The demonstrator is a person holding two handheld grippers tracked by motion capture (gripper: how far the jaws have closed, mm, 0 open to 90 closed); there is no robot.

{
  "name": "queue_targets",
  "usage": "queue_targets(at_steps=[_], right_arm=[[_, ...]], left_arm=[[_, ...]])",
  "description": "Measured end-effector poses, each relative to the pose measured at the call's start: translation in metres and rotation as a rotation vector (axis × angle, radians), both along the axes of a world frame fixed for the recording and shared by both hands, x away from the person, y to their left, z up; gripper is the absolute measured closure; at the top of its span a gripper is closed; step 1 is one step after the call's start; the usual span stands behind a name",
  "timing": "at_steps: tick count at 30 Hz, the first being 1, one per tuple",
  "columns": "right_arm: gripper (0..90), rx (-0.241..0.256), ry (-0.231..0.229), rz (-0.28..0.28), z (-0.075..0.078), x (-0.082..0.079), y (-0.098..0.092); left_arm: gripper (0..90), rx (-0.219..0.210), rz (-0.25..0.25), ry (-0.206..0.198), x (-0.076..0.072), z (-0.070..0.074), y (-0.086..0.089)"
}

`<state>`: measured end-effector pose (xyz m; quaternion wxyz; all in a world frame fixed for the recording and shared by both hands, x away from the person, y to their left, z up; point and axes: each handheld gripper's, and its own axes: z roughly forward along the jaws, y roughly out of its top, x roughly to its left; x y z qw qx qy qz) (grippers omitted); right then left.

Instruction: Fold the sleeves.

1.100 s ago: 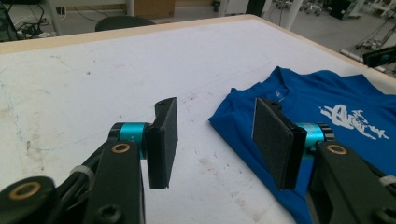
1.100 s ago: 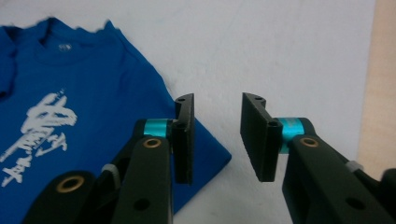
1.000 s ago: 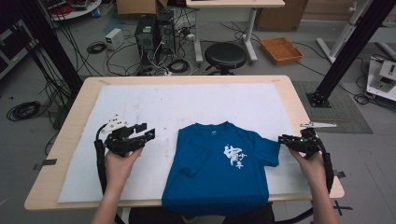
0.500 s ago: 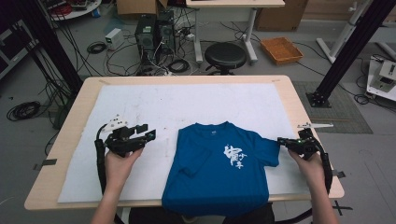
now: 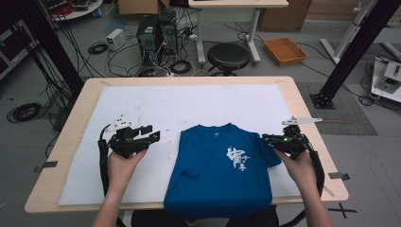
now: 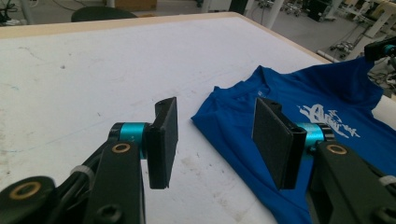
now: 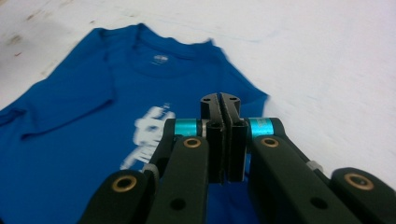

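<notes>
A blue T-shirt (image 5: 222,175) with white print lies face up on the white mat (image 5: 189,104), its hem hanging over the table's near edge. My left gripper (image 5: 151,136) is held open just left of the shirt, jaws pointing at the left sleeve, which is folded in. In the left gripper view the open pads (image 6: 217,135) frame bare mat beside the T-shirt (image 6: 299,98). My right gripper (image 5: 265,138) is shut at the edge of the right sleeve. In the right gripper view its jaws (image 7: 222,100) are pressed together over the T-shirt (image 7: 93,116), with no cloth visible between them.
The mat covers most of the wooden table (image 5: 302,109). Behind the table the floor holds a black stool (image 5: 228,56), computer cases (image 5: 153,33), cables and an orange tray (image 5: 285,49). The other hand's gripper (image 6: 380,49) shows far right in the left gripper view.
My right gripper has moved left, from off the shirt's right side up to the edge of the right sleeve. The left gripper has barely moved.
</notes>
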<state>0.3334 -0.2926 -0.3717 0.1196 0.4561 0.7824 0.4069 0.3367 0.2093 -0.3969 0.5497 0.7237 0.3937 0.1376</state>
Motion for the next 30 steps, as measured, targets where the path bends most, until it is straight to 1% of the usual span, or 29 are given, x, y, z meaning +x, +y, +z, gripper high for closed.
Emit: queue_targets(at_steps=[4,9,11,12,13,14,15,16,17,18,20,23,25,27,28,29,30], right_arm=[[89.4,-0.053,-0.015,0.005,0.004,-0.001,0.040],[88.1,-0.113,0.000,0.020,-0.002,0.005,0.082],[81.7,-0.109,-0.001,0.035,-0.006,0.008,0.095],[78.7,-0.108,-0.005,0.063,-0.009,0.011,0.104],[76.1,-0.096,-0.015,0.081,-0.010,0.012,0.107],[76.1,-0.096,-0.015,0.081,-0.010,0.012,0.107],[76.1,-0.082,-0.026,0.095,-0.010,0.012,0.107],[75.3,-0.072,-0.032,0.093,-0.009,0.011,0.106],[72.4,-0.057,-0.054,0.084,-0.007,0.008,0.097],[72.4,-0.057,-0.054,0.084,-0.007,0.008,0.097],[68.6,-0.029,-0.060,0.058,-0.006,0.004,0.080],[68.3,0.011,-0.062,0.019,-0.009,-0.007,0.049],[68.1,0.017,-0.046,-0.011,-0.016,-0.015,0.032],[67.5,0.016,-0.022,-0.029,-0.025,-0.021,0.020],[67.5,0.011,-0.009,-0.028,-0.030,-0.023,0.016],[67.5,0.016,0.026,-0.030,-0.039,-0.025,0.011],[67.5,0.016,0.026,-0.030,-0.039,-0.025,0.011]], left_arm=[[50.6,-0.001,-0.012,0.012,0.001,-0.001,-0.002],[50.6,0.003,-0.023,0.026,0.003,-0.003,-0.006],[50.6,0.008,-0.030,0.032,0.004,-0.005,-0.008],[50.5,0.011,-0.031,0.035,0.005,-0.006,-0.009],[50.5,0.012,-0.033,0.038,0.005,-0.007,-0.010],[50.5,0.013,-0.037,0.043,0.005,-0.007,-0.010],[50.5,0.013,-0.037,0.046,0.005,-0.008,-0.011],[50.5,0.017,-0.037,0.047,0.005,-0.008,-0.012],[50.5,0.017,-0.041,0.045,0.005,-0.008,-0.012],[50.5,0.018,-0.043,0.046,0.006,-0.008,-0.012],[50.5,0.018,-0.044,0.051,0.005,-0.009,-0.013],[50.5,0.021,-0.047,0.054,0.005,-0.009,-0.013],[50.5,0.019,-0.045,0.055,0.005,-0.009,-0.014],[50.4,0.019,-0.046,0.059,0.005,-0.010,-0.015],[50.3,0.024,-0.047,0.060,0.005,-0.010,-0.016],[50.3,0.022,-0.050,0.059,0.005,-0.010,-0.017],[50.3,0.024,-0.054,0.061,0.005,-0.010,-0.017]])
